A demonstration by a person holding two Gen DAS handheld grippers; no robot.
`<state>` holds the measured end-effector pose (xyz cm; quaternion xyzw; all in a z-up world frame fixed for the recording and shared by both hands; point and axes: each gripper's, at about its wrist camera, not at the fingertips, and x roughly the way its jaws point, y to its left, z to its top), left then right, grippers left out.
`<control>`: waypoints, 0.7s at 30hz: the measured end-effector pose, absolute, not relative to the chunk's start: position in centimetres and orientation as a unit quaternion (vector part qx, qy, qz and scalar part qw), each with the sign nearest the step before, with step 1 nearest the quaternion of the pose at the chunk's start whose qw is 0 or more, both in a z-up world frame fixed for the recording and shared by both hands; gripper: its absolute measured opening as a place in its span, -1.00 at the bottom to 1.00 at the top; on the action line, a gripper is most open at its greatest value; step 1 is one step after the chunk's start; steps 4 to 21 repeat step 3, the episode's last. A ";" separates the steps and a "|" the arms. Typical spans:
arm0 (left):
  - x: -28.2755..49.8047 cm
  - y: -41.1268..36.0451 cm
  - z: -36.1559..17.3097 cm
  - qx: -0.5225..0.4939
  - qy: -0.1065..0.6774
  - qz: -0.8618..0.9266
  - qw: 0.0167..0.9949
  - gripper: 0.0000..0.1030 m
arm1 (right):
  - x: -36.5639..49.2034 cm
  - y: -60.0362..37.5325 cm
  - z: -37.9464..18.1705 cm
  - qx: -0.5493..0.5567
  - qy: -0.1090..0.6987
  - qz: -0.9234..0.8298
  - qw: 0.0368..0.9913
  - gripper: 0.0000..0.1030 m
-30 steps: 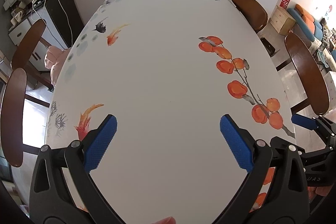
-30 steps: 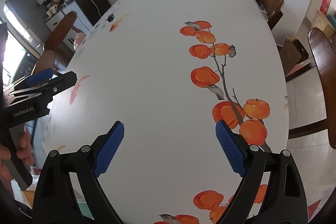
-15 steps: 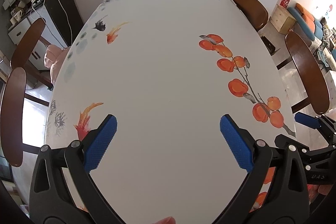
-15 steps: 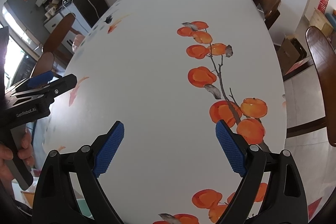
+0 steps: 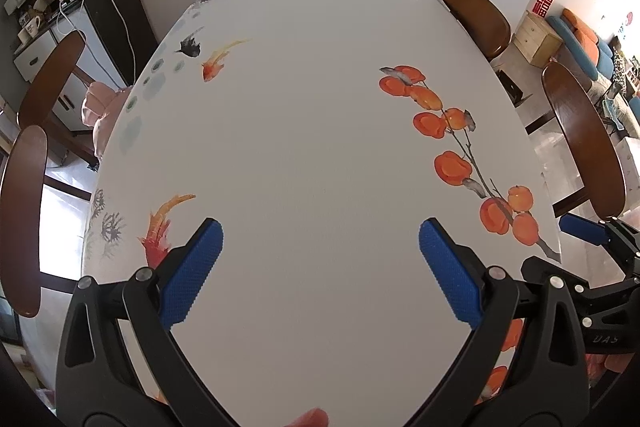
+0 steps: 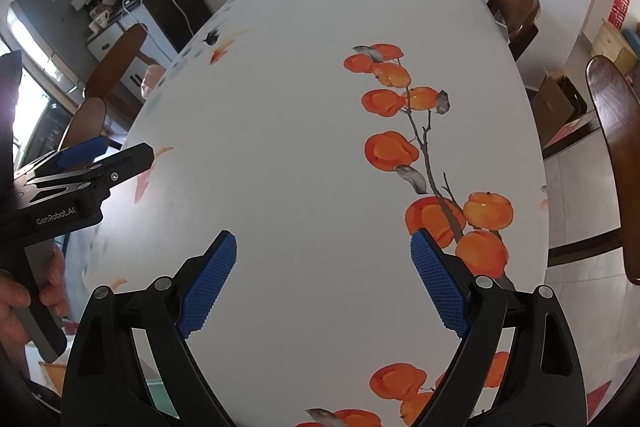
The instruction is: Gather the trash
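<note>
No trash shows in either view. A white oval table (image 5: 312,131) printed with orange fruit and fish fills both views, and it also shows in the right wrist view (image 6: 304,131). My left gripper (image 5: 320,231) is open and empty above the table's near end. My right gripper (image 6: 323,241) is open and empty too, beside it on the right. The left gripper also shows at the left edge of the right wrist view (image 6: 100,163), and the right gripper at the right edge of the left wrist view (image 5: 588,231).
Dark wooden chairs stand round the table: two on the left (image 5: 24,219) and two on the right (image 5: 580,139). A cabinet with clutter (image 5: 44,7) is at the back left. A cardboard box (image 6: 560,103) sits on the floor at right.
Both grippers have drifted slightly; the right gripper sits a little lower and further right in the left wrist view. Both stay open and empty.
</note>
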<state>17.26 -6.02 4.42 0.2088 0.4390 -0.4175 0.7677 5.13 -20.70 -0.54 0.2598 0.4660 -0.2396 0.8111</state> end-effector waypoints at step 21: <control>17.4 -6.0 4.3 0.208 0.441 -0.415 0.768 0.86 | 5.2 -20.7 -0.5 0.260 0.466 -0.240 0.811 0.71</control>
